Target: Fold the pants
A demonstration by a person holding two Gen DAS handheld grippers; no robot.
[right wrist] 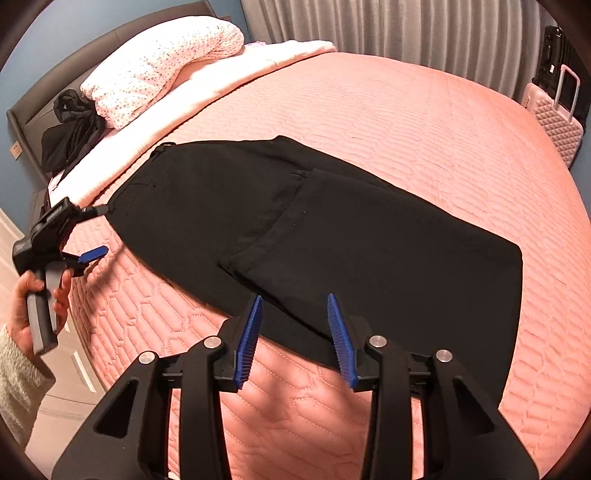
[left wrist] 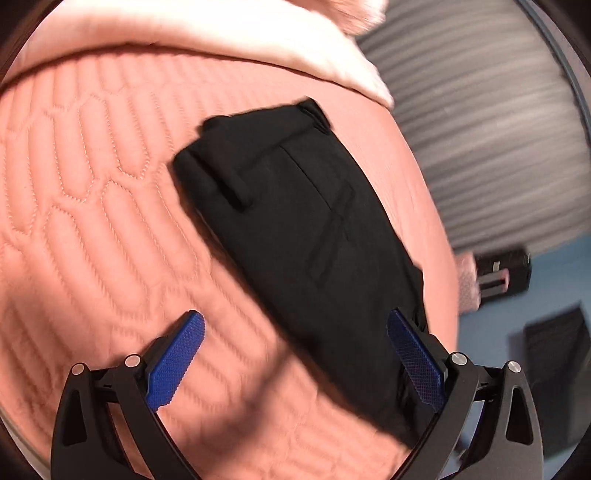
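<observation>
Black pants point(right wrist: 332, 229) lie flat on the pink quilted bedspread point(right wrist: 424, 122), folded once, with the leg hems across the upper part near the waistband. My right gripper point(right wrist: 294, 298) hovers over the near edge of the pants with its jaws partly apart and nothing pressed between the blue pads. In the left wrist view the pants point(left wrist: 303, 229) run away from my left gripper point(left wrist: 295, 317), which is open wide and empty. Its right fingertip point(left wrist: 400, 325) is over the cloth's edge. From the right wrist view, a hand holds the left gripper point(right wrist: 99, 232) by the waistband end.
A white spotted duvet point(right wrist: 159, 66) and a heap of black clothes point(right wrist: 70, 125) lie at the head of the bed by the dark headboard. A pink suitcase point(right wrist: 557, 122) and a black one point(right wrist: 554, 55) stand past the far side by grey curtains point(right wrist: 406, 26).
</observation>
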